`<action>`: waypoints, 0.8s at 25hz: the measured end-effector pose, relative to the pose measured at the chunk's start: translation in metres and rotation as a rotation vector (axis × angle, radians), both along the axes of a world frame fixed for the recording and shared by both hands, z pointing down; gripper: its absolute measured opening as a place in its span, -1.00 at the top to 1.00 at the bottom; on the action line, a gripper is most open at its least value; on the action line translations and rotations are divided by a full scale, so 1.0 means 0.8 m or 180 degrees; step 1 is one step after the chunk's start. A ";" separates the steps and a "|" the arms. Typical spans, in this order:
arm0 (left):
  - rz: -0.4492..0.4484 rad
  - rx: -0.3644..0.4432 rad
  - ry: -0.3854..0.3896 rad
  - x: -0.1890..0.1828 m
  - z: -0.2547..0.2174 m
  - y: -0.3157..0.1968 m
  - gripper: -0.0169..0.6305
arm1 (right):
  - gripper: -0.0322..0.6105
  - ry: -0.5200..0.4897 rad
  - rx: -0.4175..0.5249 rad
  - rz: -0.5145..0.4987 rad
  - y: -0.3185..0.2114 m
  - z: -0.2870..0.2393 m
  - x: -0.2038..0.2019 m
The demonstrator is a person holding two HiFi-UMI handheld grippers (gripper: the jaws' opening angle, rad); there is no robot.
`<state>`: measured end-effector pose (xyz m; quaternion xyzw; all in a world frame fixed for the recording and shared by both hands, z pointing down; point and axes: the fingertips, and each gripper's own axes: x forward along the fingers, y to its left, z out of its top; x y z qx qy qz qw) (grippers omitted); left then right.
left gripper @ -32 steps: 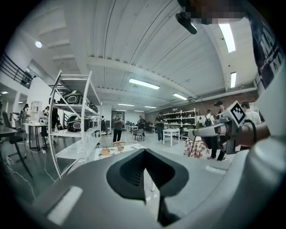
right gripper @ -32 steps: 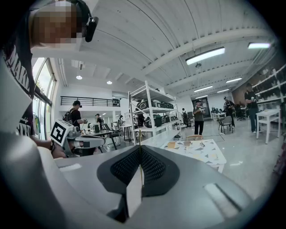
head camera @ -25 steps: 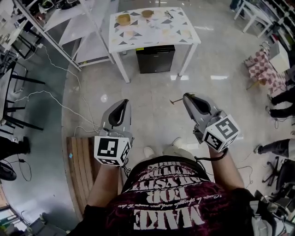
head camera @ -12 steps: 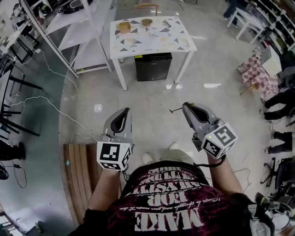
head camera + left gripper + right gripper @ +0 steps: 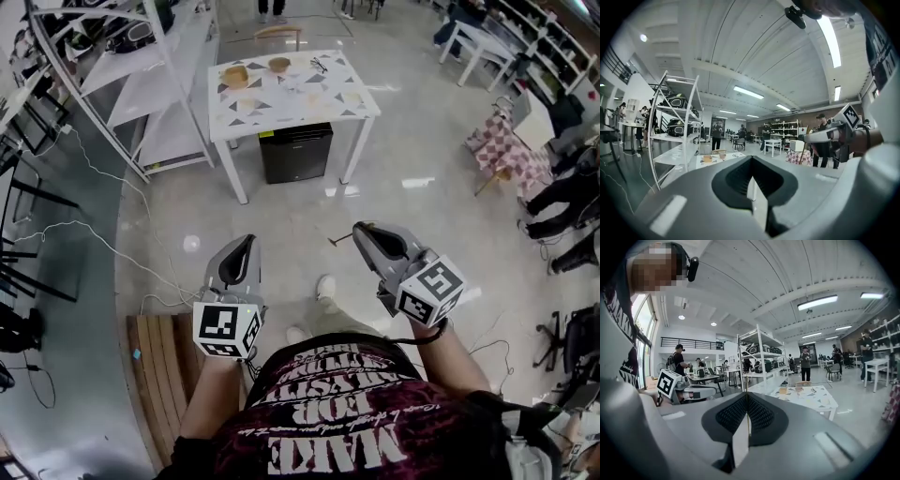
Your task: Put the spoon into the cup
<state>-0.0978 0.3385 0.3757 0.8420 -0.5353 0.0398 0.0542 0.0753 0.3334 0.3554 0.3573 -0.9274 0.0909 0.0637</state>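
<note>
My right gripper [image 5: 357,231] is shut on a thin brownish spoon [image 5: 339,241], which sticks out left of its tip; in the right gripper view the spoon is a thin upright line [image 5: 747,405] between the closed jaws. My left gripper [image 5: 248,242] is held level beside it, shut with nothing in it. Both are over bare floor, well short of the patterned white table [image 5: 358,97]. On the table stand two tan vessels [image 5: 234,75] [image 5: 279,64]; I cannot tell which is the cup. The same table shows far off in the right gripper view [image 5: 820,401].
A black box [image 5: 295,150] sits under the table. A white shelf rack [image 5: 159,94] stands to its left, with cables on the floor [image 5: 141,262]. A wooden slatted board [image 5: 159,366] lies by my left side. A checkered stool [image 5: 502,150] and seated people are at the right.
Both grippers have been carried forward over the floor toward the table, side by side. The jaws stay as they were, and the spoon is still in the right one.
</note>
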 end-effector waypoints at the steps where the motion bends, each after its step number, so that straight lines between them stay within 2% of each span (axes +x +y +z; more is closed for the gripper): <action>1: -0.0015 0.0004 -0.0003 -0.002 -0.001 0.000 0.95 | 0.80 -0.0003 0.0001 -0.0022 0.000 0.000 -0.003; 12: -0.0108 -0.0030 -0.0100 -0.016 0.008 -0.012 0.94 | 0.80 -0.0019 -0.0128 -0.0386 -0.024 0.019 -0.053; 16: -0.0090 -0.0156 -0.0092 -0.008 0.028 -0.035 0.95 | 0.80 -0.0086 -0.0114 -0.0335 -0.044 0.022 -0.045; 20: -0.0083 -0.0245 -0.0041 -0.003 0.040 -0.070 0.94 | 0.80 -0.0086 -0.0296 -0.0161 -0.070 0.049 -0.020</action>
